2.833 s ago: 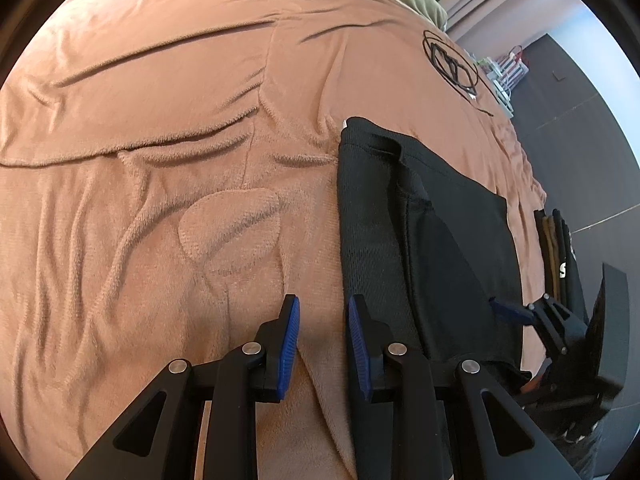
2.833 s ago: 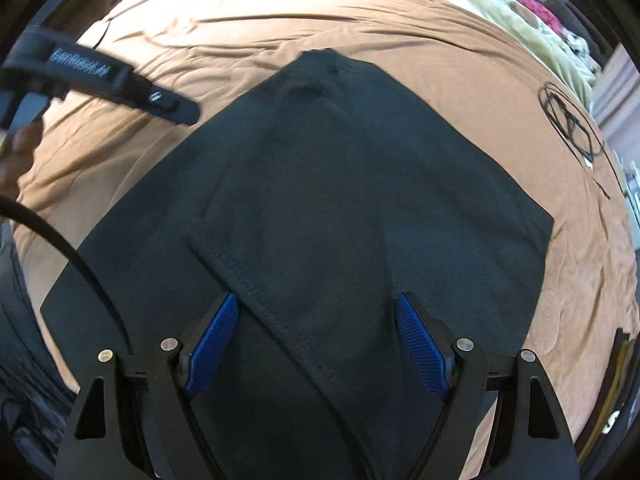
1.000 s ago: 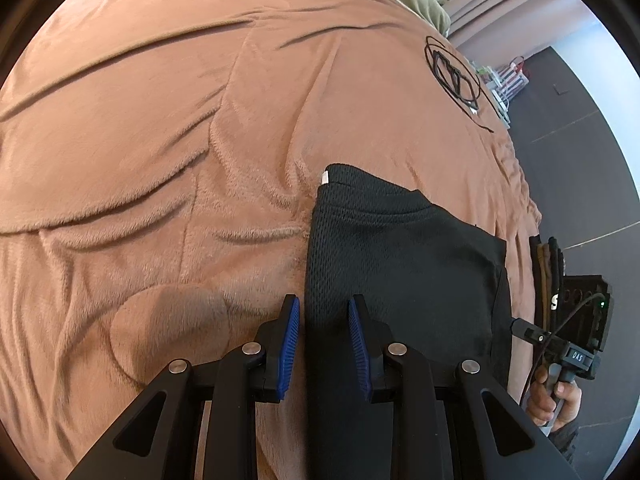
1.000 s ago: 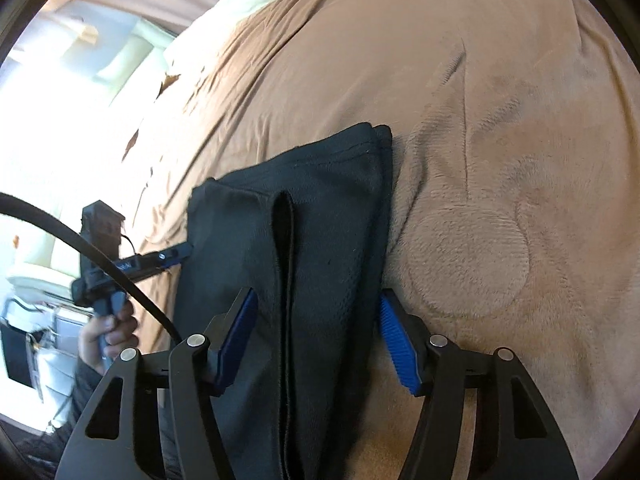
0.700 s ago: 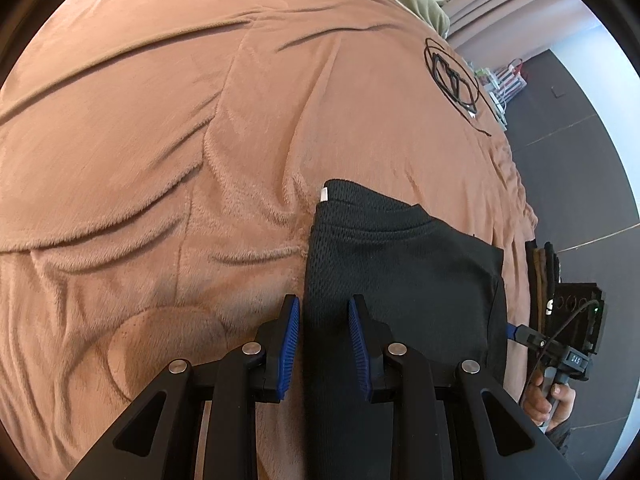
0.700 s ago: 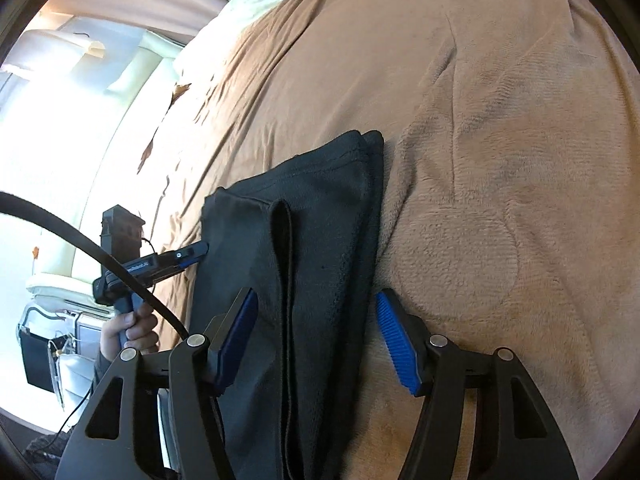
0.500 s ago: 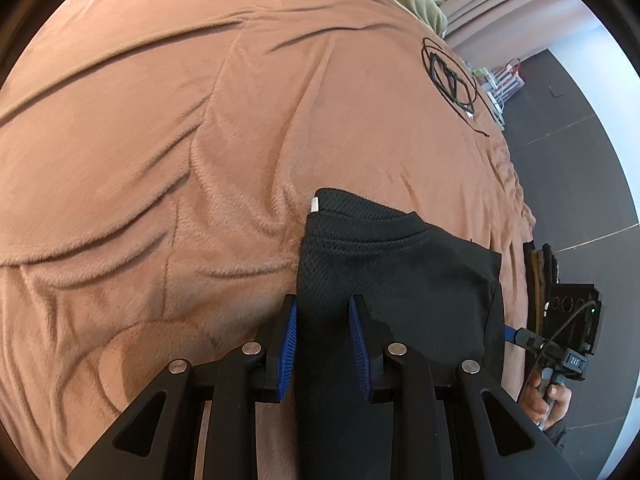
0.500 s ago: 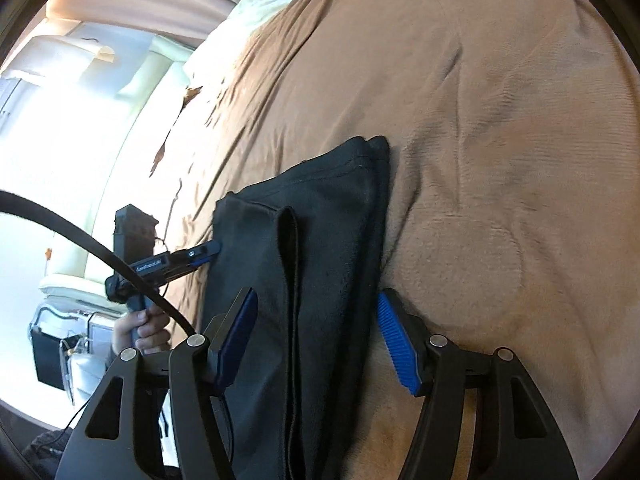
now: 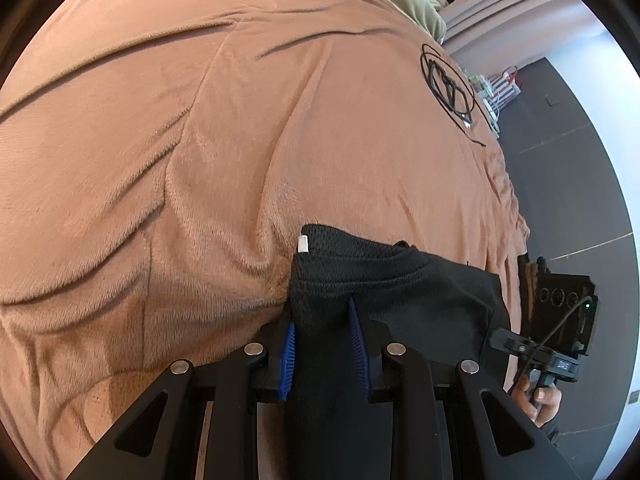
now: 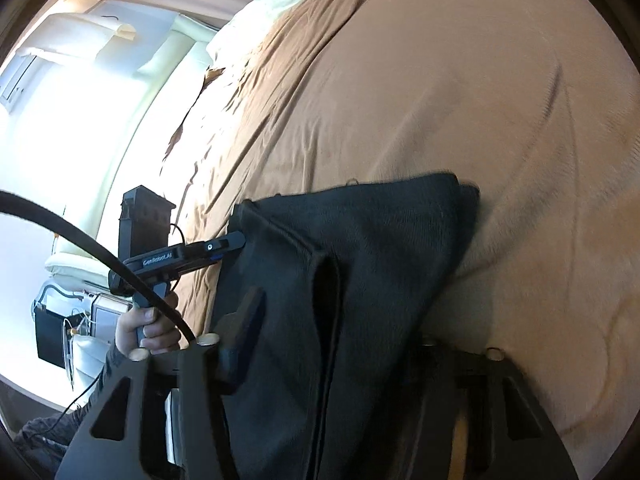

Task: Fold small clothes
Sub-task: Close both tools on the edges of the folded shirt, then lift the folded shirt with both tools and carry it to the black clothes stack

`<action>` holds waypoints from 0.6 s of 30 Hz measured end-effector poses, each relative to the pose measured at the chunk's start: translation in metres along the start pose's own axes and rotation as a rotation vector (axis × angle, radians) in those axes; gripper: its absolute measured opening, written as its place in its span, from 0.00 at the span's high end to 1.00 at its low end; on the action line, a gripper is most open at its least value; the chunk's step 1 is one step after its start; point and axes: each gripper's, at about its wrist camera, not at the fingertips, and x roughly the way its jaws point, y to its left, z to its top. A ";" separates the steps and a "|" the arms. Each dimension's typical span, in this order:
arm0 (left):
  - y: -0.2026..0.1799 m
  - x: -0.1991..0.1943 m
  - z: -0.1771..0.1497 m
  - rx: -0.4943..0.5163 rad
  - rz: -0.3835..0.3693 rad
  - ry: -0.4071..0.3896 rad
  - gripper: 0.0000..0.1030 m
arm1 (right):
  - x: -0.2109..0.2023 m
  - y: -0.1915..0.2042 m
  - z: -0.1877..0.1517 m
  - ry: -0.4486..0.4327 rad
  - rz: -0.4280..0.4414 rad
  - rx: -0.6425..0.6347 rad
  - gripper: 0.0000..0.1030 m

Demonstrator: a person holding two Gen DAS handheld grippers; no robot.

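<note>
Brown plush blanket (image 9: 280,140) covers the bed; the black shirt (image 9: 400,292), folded, lies near its close edge. Left gripper (image 9: 322,346) pinches one thick side fold, jaws narrow. Right gripper (image 10: 320,360) straddles the other side; its grip I cannot tell, cloth hides the pads. Mesh fabric looks light, limp, slippery, best held at doubled hems. "GenRobot.AI" reads on the left tool; a white tag (image 9: 303,245) is illegible

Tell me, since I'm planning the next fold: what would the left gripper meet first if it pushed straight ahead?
The left gripper already has the black garment between its fingers, so more garment first, ending at the white tag; beyond that, the brown blanket.
</note>
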 end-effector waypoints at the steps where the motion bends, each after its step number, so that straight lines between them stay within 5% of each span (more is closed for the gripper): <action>1: 0.000 0.000 0.000 0.001 0.000 -0.003 0.75 | 0.003 0.002 0.000 0.005 -0.019 -0.012 0.63; 6: -0.001 -0.004 -0.002 0.013 0.020 -0.015 0.89 | 0.009 0.015 0.001 0.007 -0.075 -0.046 0.88; 18: -0.028 -0.043 -0.008 0.077 -0.021 -0.070 0.95 | -0.017 0.071 -0.017 -0.070 -0.108 -0.137 0.91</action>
